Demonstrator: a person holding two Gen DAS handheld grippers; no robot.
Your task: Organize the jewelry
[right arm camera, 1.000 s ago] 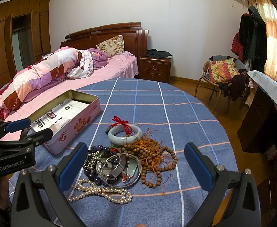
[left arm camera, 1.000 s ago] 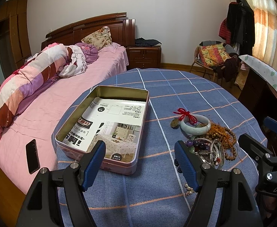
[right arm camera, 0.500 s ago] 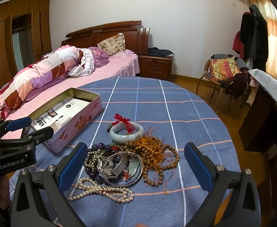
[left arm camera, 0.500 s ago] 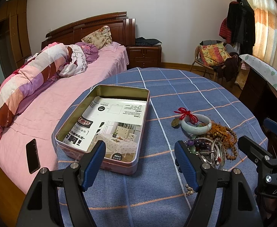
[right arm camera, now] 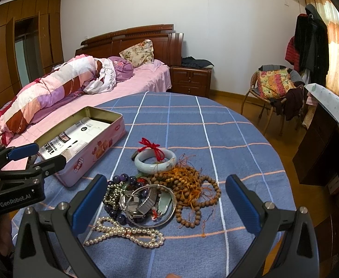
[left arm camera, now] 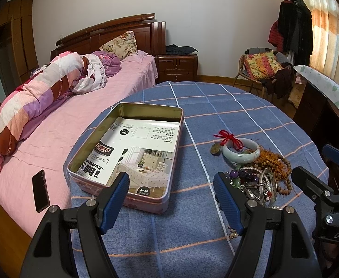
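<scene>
A: Two hand-held grippers, both wide open and holding nothing. In the left wrist view, the left hand-held gripper fills the bottom of the frame. In the right wrist view, the right hand-held gripper does the same.

B: What is just past the right one?

A: A heap of jewelry on the desk, in the lower middle of the frame. Lowest is a white pearl necklace. Above it lie a silver bangle and a metal watch band, with dark purple beads to their left. Brown wooden beads with orange threads sit to the right.

B: And higher up?

A: A pale green bangle with a red string tied on it. It touches the top of the heap.

B: Where is the box?

A: The open pink tin is in the middle left of the left wrist view, just beyond the left hand-held gripper. A printed paper lies flat inside it. The heap sits apart from it, to the right.

B: What is far away?

A: A pink bed on the left with a black phone on it, and a chair at the upper right.
</scene>
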